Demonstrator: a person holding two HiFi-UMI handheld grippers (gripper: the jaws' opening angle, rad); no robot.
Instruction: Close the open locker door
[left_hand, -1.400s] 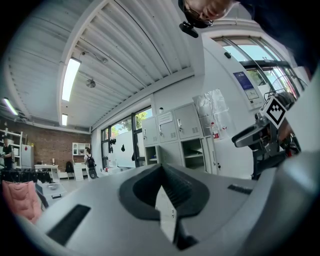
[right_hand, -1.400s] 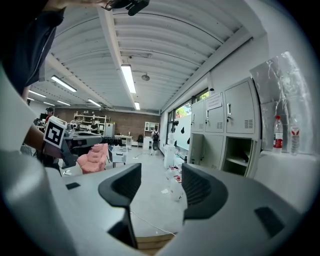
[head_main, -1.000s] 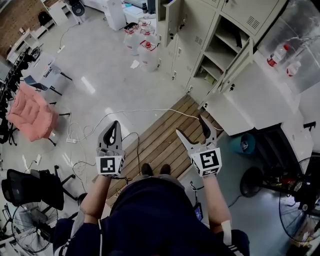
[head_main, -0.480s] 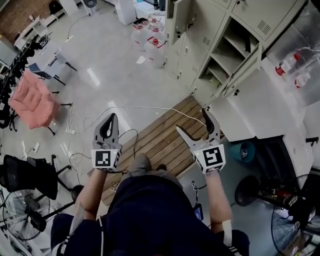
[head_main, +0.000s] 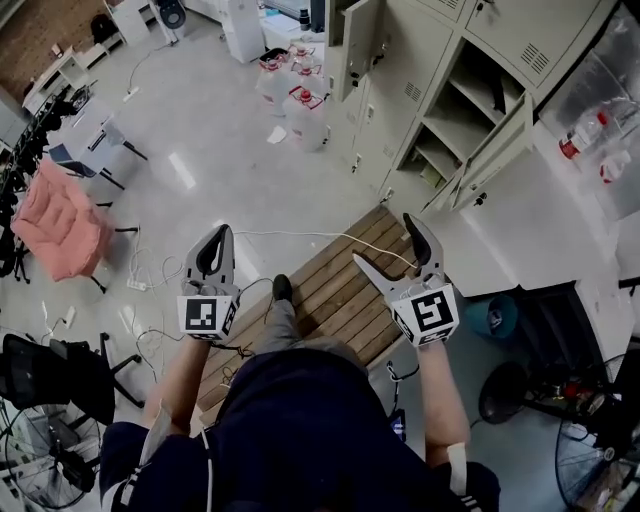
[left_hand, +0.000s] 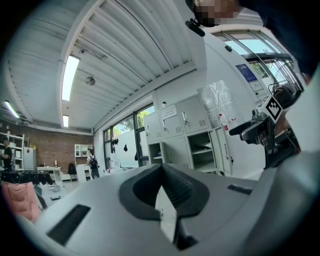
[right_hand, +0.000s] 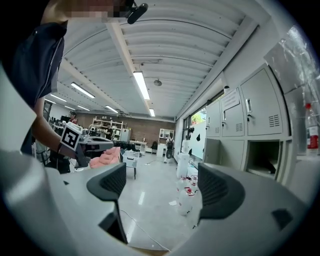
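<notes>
A bank of beige lockers (head_main: 420, 60) runs along the upper right of the head view. One door (head_main: 492, 140) stands swung out beside a compartment with bare shelves (head_main: 450, 115). A second door (head_main: 358, 40) hangs open further back. My left gripper (head_main: 221, 232) is shut and empty, well short of the lockers. My right gripper (head_main: 385, 240) is open over the pallet; its jaws have just been opening, with nothing between them. The left gripper view shows the open compartment (left_hand: 200, 152) far ahead. In the right gripper view it (right_hand: 262, 157) is at the right.
A wooden pallet (head_main: 320, 290) lies under my feet. Water jugs (head_main: 300, 105) stand by the lockers. A white cable (head_main: 300, 236) crosses the floor. A pink padded chair (head_main: 65, 220) and a black chair (head_main: 60, 375) are at left. A blue bin (head_main: 500, 315) is at right.
Both grippers have moved forward towards the lockers as the person steps onto the pallet. The right jaws stand a little wider than a second ago.
</notes>
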